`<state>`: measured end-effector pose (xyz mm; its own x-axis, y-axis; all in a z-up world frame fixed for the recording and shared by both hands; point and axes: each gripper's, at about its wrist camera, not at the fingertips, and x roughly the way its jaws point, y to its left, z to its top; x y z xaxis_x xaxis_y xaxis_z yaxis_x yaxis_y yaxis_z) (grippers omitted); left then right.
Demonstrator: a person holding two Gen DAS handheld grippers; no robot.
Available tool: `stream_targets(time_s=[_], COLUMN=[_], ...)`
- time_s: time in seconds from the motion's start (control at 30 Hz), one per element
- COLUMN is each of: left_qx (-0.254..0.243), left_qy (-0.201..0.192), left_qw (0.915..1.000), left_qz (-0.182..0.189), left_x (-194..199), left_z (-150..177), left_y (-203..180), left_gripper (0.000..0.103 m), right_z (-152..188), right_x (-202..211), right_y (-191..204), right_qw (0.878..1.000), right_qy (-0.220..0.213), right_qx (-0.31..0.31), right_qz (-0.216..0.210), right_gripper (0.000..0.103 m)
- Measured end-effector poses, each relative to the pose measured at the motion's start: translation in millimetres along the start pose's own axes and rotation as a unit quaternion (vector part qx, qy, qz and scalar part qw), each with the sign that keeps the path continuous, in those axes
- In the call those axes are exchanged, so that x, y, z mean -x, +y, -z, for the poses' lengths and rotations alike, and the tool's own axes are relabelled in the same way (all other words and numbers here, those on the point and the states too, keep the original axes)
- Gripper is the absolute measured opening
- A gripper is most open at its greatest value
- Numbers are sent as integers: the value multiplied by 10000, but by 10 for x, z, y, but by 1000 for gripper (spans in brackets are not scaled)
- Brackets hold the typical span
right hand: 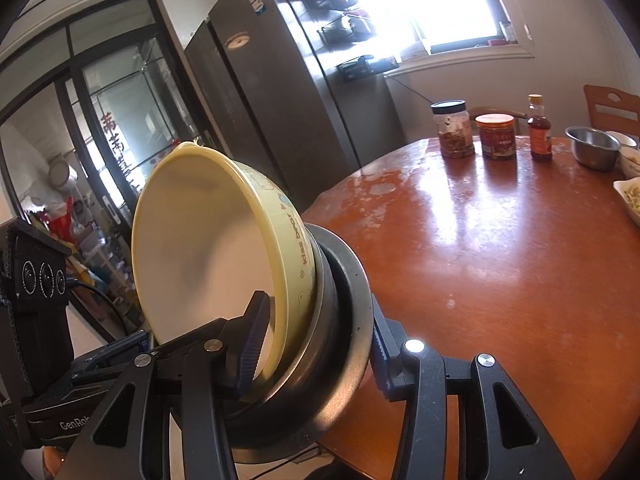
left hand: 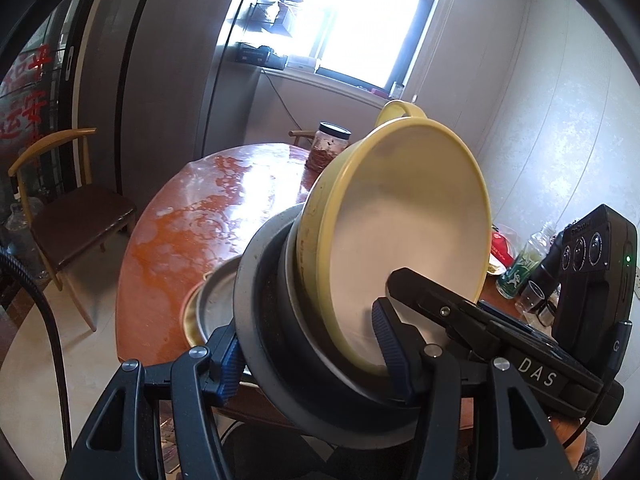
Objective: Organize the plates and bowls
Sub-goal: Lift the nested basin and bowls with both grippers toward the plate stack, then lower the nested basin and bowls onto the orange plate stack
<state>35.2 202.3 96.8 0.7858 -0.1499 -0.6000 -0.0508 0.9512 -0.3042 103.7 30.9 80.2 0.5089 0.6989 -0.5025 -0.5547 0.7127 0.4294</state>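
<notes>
A yellow bowl with a white inside (left hand: 408, 236) is nested in a grey metal dish (left hand: 280, 320), and both are tilted on edge above the round wooden table (left hand: 188, 216). My left gripper (left hand: 312, 356) is shut on the stack's rims, one finger outside the grey dish, the other inside the yellow bowl. My right gripper (right hand: 316, 344) is shut on the same stack from the other side: the yellow bowl (right hand: 208, 240) and grey dish (right hand: 344, 312). The right gripper's body shows in the left wrist view (left hand: 500, 344). A metal plate (left hand: 212, 304) with a gold rim lies behind the stack.
Jars (right hand: 454, 128) (right hand: 496, 136), a sauce bottle (right hand: 540, 128), a steel bowl (right hand: 592, 148) and a white dish (right hand: 630, 196) stand at the table's far side. A chair (left hand: 72, 208) stands left of the table. A fridge (right hand: 288, 92) stands behind.
</notes>
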Motion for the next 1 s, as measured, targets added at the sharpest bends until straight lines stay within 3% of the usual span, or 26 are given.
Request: stream_targets(time_s=[0.63,1.0], left_qx=[325,403], left_qy=[263,383], left_qw=[9991,9984], left_qz=[-10,29], left_x=[-439,-565], left_z=[-75,2], left_y=[484,510], left_gripper=[58,58], right_z=[-41,16], right_x=[-704,-866], right_y=[66,50], right_qw=[9991,9983], right_qy=[418,571], right_qx=[8,-11], right_qz=[45,126], right_gripper=[48,48])
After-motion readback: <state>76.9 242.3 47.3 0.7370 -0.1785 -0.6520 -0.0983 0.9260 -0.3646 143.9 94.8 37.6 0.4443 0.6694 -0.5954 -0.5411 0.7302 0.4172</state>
